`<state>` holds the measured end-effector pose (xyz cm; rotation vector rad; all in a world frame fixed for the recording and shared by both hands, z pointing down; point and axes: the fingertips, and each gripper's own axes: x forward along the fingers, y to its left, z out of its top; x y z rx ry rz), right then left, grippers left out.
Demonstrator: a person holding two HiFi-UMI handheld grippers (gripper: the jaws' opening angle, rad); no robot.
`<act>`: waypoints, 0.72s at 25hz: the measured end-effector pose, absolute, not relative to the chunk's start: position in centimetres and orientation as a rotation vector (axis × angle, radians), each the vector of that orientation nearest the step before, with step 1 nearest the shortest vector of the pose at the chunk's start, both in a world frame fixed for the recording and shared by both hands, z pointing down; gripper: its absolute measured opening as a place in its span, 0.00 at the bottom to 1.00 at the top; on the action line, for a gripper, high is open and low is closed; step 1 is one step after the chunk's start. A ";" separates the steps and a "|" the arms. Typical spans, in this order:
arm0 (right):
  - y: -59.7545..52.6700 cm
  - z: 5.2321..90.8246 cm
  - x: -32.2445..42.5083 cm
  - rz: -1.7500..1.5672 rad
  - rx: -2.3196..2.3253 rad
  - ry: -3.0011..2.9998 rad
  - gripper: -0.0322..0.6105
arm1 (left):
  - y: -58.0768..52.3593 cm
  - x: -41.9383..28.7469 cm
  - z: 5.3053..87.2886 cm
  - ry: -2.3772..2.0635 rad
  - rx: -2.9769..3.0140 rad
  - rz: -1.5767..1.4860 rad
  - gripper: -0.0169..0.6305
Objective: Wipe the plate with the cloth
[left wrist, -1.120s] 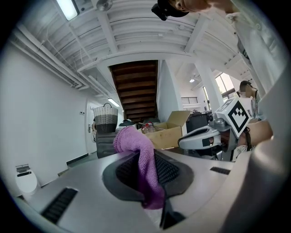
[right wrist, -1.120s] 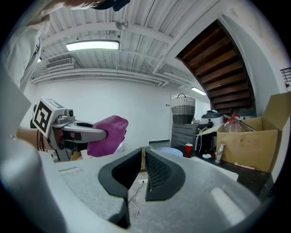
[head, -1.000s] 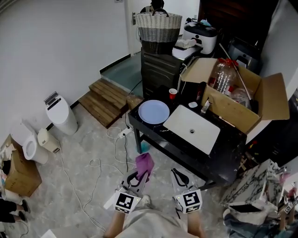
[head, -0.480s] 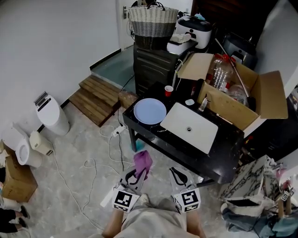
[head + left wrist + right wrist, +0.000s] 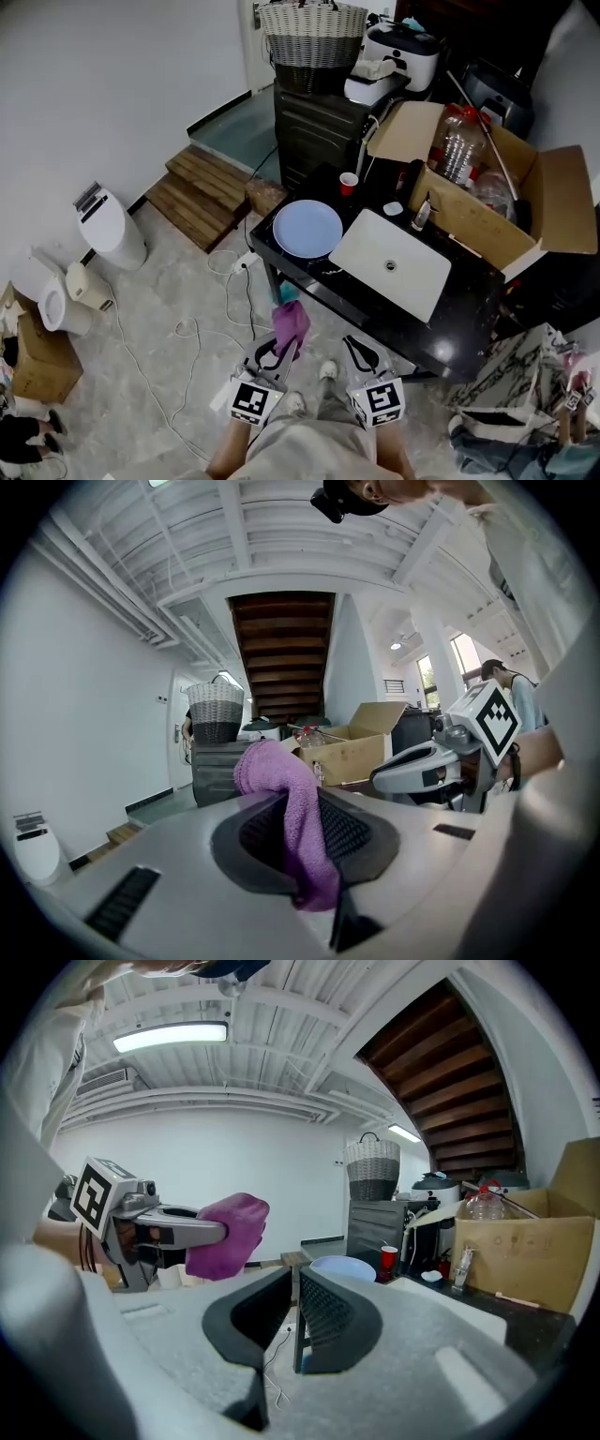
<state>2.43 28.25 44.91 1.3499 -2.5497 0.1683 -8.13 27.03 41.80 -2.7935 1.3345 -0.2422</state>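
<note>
A pale blue plate (image 5: 307, 228) lies on the near left end of a black table (image 5: 441, 328); the right gripper view shows the plate (image 5: 342, 1267) too, well ahead of the jaws. My left gripper (image 5: 275, 354) is shut on a purple cloth (image 5: 289, 323), held in the air short of the table's front edge. The cloth (image 5: 286, 799) sticks out upward between the jaws of the left gripper (image 5: 298, 832). My right gripper (image 5: 361, 356) hangs beside it, level with it. The right gripper (image 5: 294, 1312) is shut with nothing between its pads.
A white rectangular basin (image 5: 391, 263) lies right of the plate, a red cup (image 5: 348, 183) behind it. An open cardboard box (image 5: 478, 192) with bottles fills the table's far right. A dark cabinet with a wicker basket (image 5: 312, 30) stands behind. Cables (image 5: 220, 309) trail on the floor.
The head view has shifted slightly and a foot now shows below the grippers. Both grippers keep their places in view, and the cloth stays in the left one.
</note>
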 end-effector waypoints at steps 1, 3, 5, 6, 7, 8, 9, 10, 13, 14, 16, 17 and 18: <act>27.4 45.0 2.5 0.171 1.340 -2.558 0.09 | 26.4 -8.1 42.0 1.357 -2.793 -0.250 0.12; 25.5 45.1 2.9 0.179 1.320 -2.572 0.09 | 24.9 -7.8 42.4 1.410 -2.797 -0.265 0.12; 23.2 44.9 3.3 0.158 1.283 -2.594 0.09 | 23.1 -7.3 42.3 1.435 -2.777 -0.270 0.12; 22.0 44.7 3.6 0.142 1.266 -2.608 0.09 | 22.2 -7.0 42.2 1.444 -2.765 -0.272 0.12; 20.9 44.5 3.9 0.131 1.254 -2.620 0.09 | 21.3 -6.6 42.1 1.460 -2.757 -0.275 0.12; 19.8 44.4 4.3 0.128 1.247 -2.629 0.09 | 20.5 -6.3 42.2 1.483 -2.754 -0.278 0.11; 18.8 44.4 4.7 0.132 1.242 -2.633 0.09 | 19.6 -6.1 42.2 1.506 -2.753 -0.281 0.12; 17.8 44.5 5.0 0.138 1.239 -2.634 0.09 | 18.7 -5.9 42.1 1.523 -2.748 -0.284 0.11; 15.2 44.6 5.5 0.156 1.213 -2.638 0.09 | 16.4 -5.4 41.8 1.562 -2.725 -0.292 0.11; 14.4 44.6 5.6 0.157 1.198 -2.645 0.09 | 15.8 -5.3 41.7 1.577 -2.716 -0.295 0.12; 13.1 44.5 5.7 0.155 1.164 -2.662 0.09 | 14.8 -5.1 41.6 1.610 -2.699 -0.302 0.11; 12.5 44.4 5.8 0.153 1.147 -2.671 0.09 | 14.3 -5.0 41.7 1.629 -2.689 -0.306 0.12; 11.9 44.2 5.8 0.149 1.128 -2.680 0.09 | 13.9 -5.0 41.7 1.651 -2.679 -0.307 0.11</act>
